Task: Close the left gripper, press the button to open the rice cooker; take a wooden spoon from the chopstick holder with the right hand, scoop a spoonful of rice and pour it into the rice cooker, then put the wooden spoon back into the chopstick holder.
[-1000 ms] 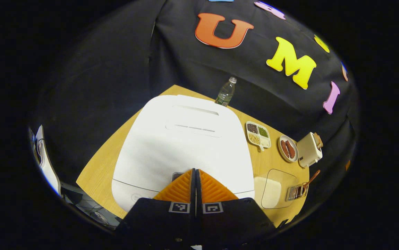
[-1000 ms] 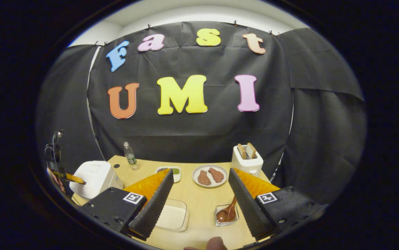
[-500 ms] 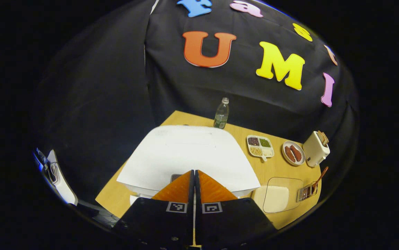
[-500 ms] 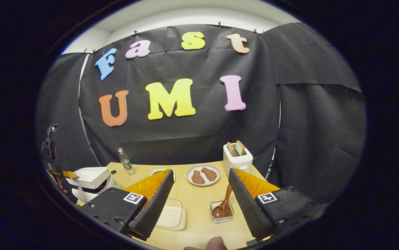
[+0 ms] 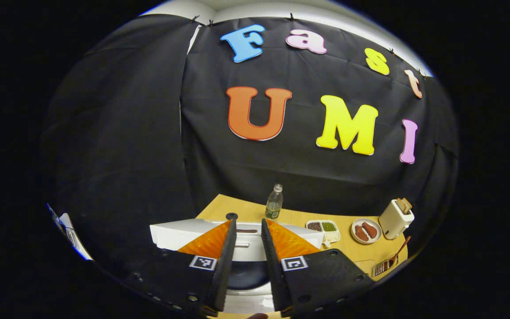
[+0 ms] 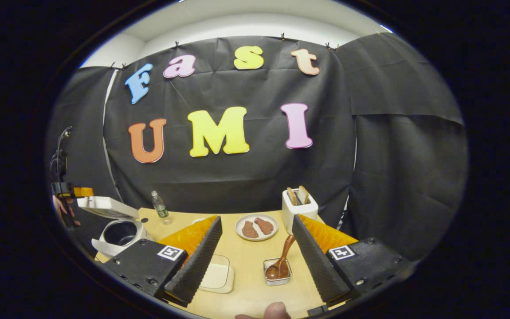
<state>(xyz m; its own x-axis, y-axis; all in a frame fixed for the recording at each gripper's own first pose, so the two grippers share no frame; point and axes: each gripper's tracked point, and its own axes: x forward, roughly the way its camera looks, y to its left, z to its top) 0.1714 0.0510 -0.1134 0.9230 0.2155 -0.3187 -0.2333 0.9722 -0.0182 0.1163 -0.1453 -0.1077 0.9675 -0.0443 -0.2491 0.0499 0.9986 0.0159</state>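
White, the boxy plastic rice cooker stands lid-up. Right of it, the spread-fingered right gripper hovers before the brown wooden spoon in the metal chopstick holder. Left gripper hangs slightly parted at the cooker.

No readable writing is showing on any of the things here. The water bottle is wearing a label, but it is appearing too small to make out. Each gripper is carrying a pair of small square black-and-white code markers on its body, just behind the fingers, at about six o'clock in its own view; these are showing patterns, not letters or numbers.
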